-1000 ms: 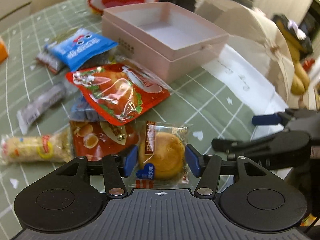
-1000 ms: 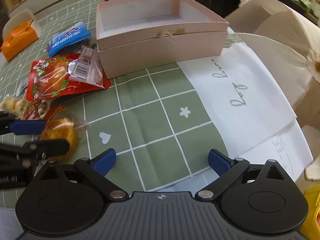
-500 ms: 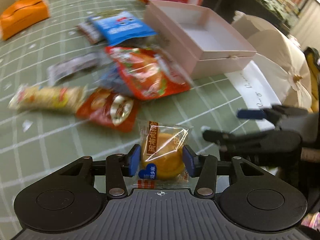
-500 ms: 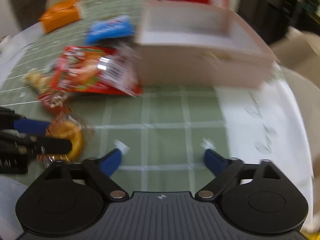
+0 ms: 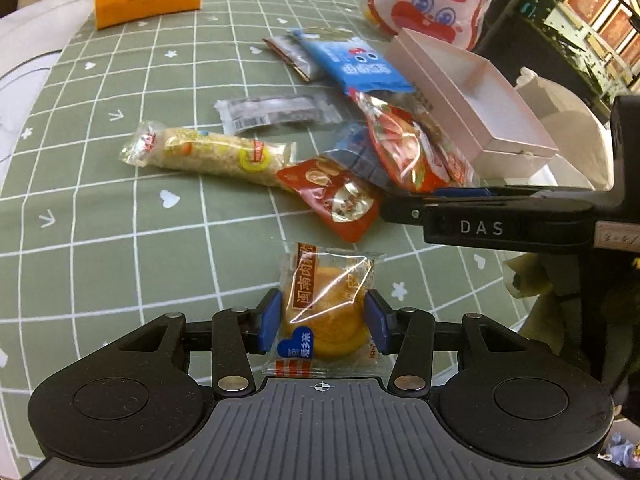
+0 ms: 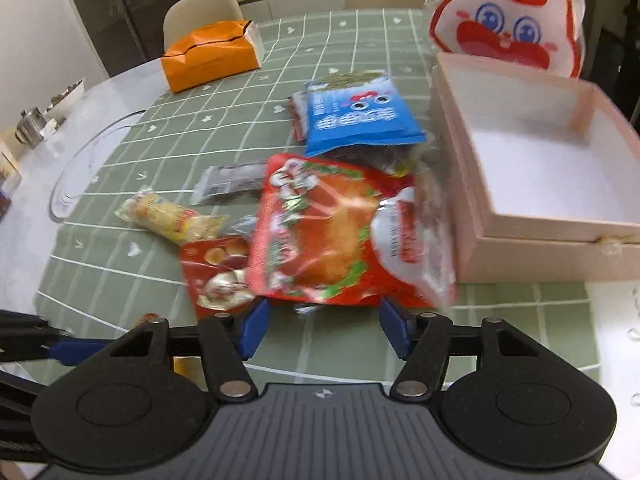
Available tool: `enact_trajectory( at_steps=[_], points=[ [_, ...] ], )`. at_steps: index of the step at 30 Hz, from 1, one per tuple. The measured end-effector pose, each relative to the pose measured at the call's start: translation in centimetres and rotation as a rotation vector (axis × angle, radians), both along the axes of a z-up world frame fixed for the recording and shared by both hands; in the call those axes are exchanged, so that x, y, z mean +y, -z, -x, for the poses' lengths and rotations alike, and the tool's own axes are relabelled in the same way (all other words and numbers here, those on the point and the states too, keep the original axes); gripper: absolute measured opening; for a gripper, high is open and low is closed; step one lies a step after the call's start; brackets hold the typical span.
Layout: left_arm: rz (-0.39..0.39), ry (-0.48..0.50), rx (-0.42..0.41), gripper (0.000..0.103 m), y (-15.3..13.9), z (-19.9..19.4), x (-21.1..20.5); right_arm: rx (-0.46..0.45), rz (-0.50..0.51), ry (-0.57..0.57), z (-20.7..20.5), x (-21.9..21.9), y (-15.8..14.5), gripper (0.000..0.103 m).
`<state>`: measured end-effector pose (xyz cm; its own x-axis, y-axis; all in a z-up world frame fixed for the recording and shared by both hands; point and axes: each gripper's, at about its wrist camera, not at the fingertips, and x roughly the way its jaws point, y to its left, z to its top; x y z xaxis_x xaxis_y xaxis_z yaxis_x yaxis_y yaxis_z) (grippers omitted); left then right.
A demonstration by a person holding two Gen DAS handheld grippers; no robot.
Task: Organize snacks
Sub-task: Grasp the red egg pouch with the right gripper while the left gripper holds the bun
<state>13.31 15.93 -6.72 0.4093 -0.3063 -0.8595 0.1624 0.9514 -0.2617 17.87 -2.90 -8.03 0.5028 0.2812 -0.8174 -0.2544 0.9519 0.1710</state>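
Note:
My left gripper [image 5: 323,320] is shut on a clear-wrapped yellow cake [image 5: 328,304], held just above the green checked tablecloth [image 5: 120,208]. In the right wrist view, my right gripper [image 6: 323,322] has its jaws closing. The near edge of a big red snack packet [image 6: 332,232] lies just ahead of its blue pads, which do not press it. An open, empty pink box [image 6: 540,236] stands right of that packet. In the left wrist view the right gripper [image 5: 404,204] reaches in from the right toward the red packet [image 5: 404,148].
Around the red packet lie a blue packet [image 6: 356,120], a small red packet [image 6: 216,272], a rice roll [image 6: 168,216] and a dark bar [image 6: 232,180]. An orange box [image 6: 212,56] and a bunny-face bag [image 6: 508,20] stand at the back. White paper lies right of the box.
My left gripper closed on the cake and carried it off the pile's edge. My right gripper swung left to the big red packet, and its jaws narrowed from wide open.

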Motion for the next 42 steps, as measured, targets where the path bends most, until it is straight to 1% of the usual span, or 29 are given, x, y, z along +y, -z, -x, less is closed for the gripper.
enact_trajectory(
  at_steps=[2,3,5,7,8,10,11,12,13,14,15,16,17,18,20,21,23,25,26,28,29,30,33,36,38,39,41,42],
  points=[
    [-0.009,0.004,0.003,0.051,0.1,0.0,0.4,0.019,-0.01,-0.025,-0.2,1.0,-0.1,0.063],
    [-0.009,0.007,0.006,0.051,0.1,0.1,0.7,0.024,-0.001,-0.024,-0.4,1.6,0.0,0.066],
    [-0.008,0.011,0.01,0.051,0.1,0.3,1.3,0.04,-0.007,0.002,-1.0,2.8,0.3,0.07],
    [-0.001,0.007,0.016,0.051,0.1,0.5,2.0,0.062,-0.043,0.017,-1.7,3.7,0.7,0.071],
    [0.005,0.004,0.02,0.051,0.2,0.5,2.4,0.062,-0.045,0.037,-2.1,4.2,0.9,0.072],
    [0.014,0.003,0.022,0.051,0.2,0.6,2.9,0.036,-0.03,0.057,-2.4,5.3,1.1,0.071],
    [0.02,0.007,0.021,0.051,0.2,0.6,3.0,0.033,-0.015,0.049,-2.5,5.7,1.1,0.067],
    [0.025,0.011,0.02,0.051,0.2,0.6,3.1,0.028,0.008,0.04,-2.4,6.0,1.0,0.06],
    [0.031,0.016,0.02,0.051,0.3,0.5,3.1,0.019,0.026,0.033,-2.1,5.9,0.7,0.058],
    [0.038,0.024,0.019,0.051,0.3,0.4,3.0,0.013,0.032,0.03,-1.8,5.7,0.4,0.051],
    [0.044,0.032,0.018,0.051,0.3,0.2,2.8,0.016,0.03,0.031,-1.4,5.1,0.2,0.031],
    [0.052,0.041,0.016,0.051,0.4,0.0,2.6,0.027,0.036,0.038,-1.0,4.5,0.1,0.027],
    [0.061,0.053,0.014,0.051,0.3,-0.2,2.3,0.044,0.026,0.036,-0.6,3.7,0.0,0.026],
    [0.069,0.066,0.01,0.051,0.3,-0.4,1.9,0.053,0.03,0.049,0.0,2.8,0.0,0.019],
    [0.071,0.086,0.003,0.051,0.3,-0.8,1.2,0.073,0.098,0.085,1.0,1.4,0.4,0.01],
    [0.068,0.095,0.001,0.051,0.3,-1.0,0.8,0.085,0.126,0.1,1.6,0.6,0.7,0.009],
    [0.061,0.107,-0.001,0.051,0.2,-1.2,0.1,0.079,0.138,0.127,2.8,-1.1,0.7,0.009],
    [0.049,0.117,-0.006,0.051,0.0,-1.2,-0.1,0.057,0.148,0.132,3.9,-2.1,0.0,0.01],
    [0.037,0.117,-0.006,0.051,0.0,-1.2,-0.1,0.034,0.15,0.117,4.4,-2.1,-0.5,0.013],
    [0.018,0.104,-0.002,0.051,0.0,-1.2,0.2,0.0,0.128,0.093,4.8,-1.6,-1.2,0.03],
    [0.009,0.093,0.002,0.051,0.0,-1.2,0.5,-0.012,0.112,0.086,4.8,-1.2,-1.4,0.05],
    [0.001,0.085,0.005,0.051,-0.1,-1.0,0.8,-0.025,0.091,0.084,4.5,-0.6,-1.5,0.064],
    [-0.016,0.075,0.006,0.051,-0.4,-0.3,2.0,-0.033,0.049,0.105,3.2,1.6,-0.8,0.064],
    [-0.011,0.047,0.012,0.051,-0.4,0.4,3.5,-0.008,0.049,0.09,1.2,4.1,0.3,0.065],
    [-0.009,0.025,0.015,0.051,-0.3,0.8,4.4,-0.017,0.041,0.058,0.4,5.9,0.5,0.066],
    [-0.007,0.017,0.018,0.051,-0.2,0.8,4.8,-0.02,0.051,0.035,0.2,6.7,0.6,0.072],
    [0.001,0.009,0.024,0.051,0.0,0.8,5.3,-0.032,0.097,-0.012,-0.2,8.3,0.8,0.072],
    [0.006,0.01,0.024,0.051,0.0,0.8,5.4,-0.032,0.122,-0.024,-0.3,8.8,1.0,0.07]
  ],
)
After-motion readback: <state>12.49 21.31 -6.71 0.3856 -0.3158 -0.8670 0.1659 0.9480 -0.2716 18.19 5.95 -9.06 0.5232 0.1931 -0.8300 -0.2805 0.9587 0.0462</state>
